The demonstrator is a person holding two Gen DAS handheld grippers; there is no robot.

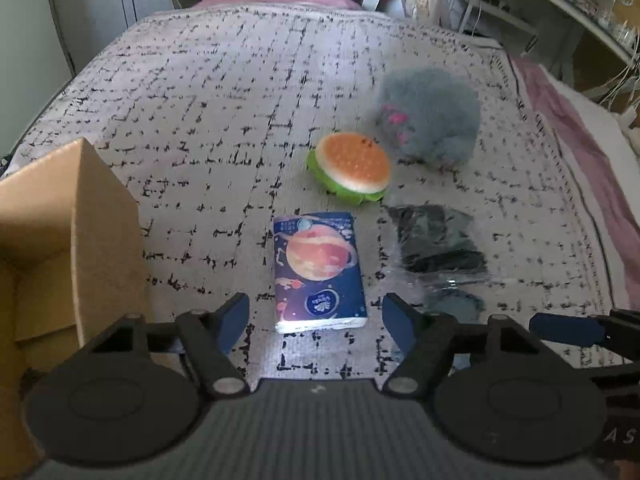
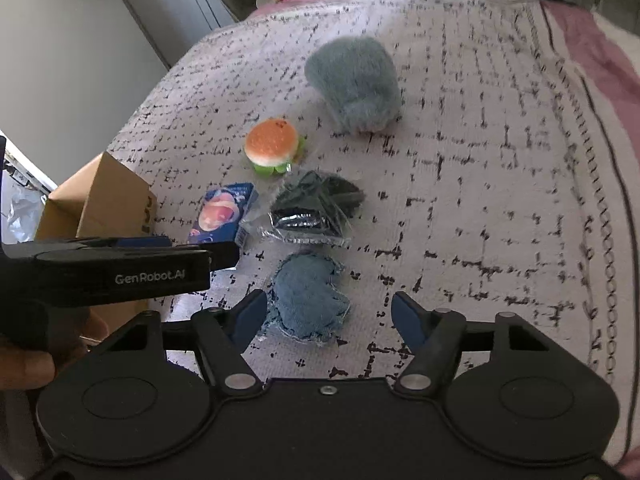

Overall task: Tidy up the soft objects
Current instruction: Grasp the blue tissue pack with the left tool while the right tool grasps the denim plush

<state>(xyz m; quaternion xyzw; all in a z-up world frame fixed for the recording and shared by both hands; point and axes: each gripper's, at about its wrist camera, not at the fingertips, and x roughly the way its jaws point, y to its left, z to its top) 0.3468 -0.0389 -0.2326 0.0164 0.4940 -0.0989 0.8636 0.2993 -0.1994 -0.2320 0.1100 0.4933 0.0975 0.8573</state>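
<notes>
Soft objects lie on a patterned cover. A blue tissue pack with a planet print (image 1: 318, 270) (image 2: 224, 216) lies just ahead of my open, empty left gripper (image 1: 316, 320). A burger squishy (image 1: 352, 166) (image 2: 273, 148) and a grey furry plush (image 1: 430, 120) (image 2: 354, 84) lie farther off. A clear bag of black fabric (image 1: 438, 244) (image 2: 314, 210) lies to the right of the pack. A blue cloth piece (image 2: 308, 298) sits just ahead of my open, empty right gripper (image 2: 330, 316). The left gripper also shows from the side in the right wrist view (image 2: 224, 254).
An open cardboard box (image 1: 68, 240) (image 2: 100, 204) stands at the left edge of the cover. A pink sheet (image 1: 580, 140) lies along the right. Cluttered shelves and furniture stand behind the bed. The right part of the cover (image 2: 500, 200) is bare.
</notes>
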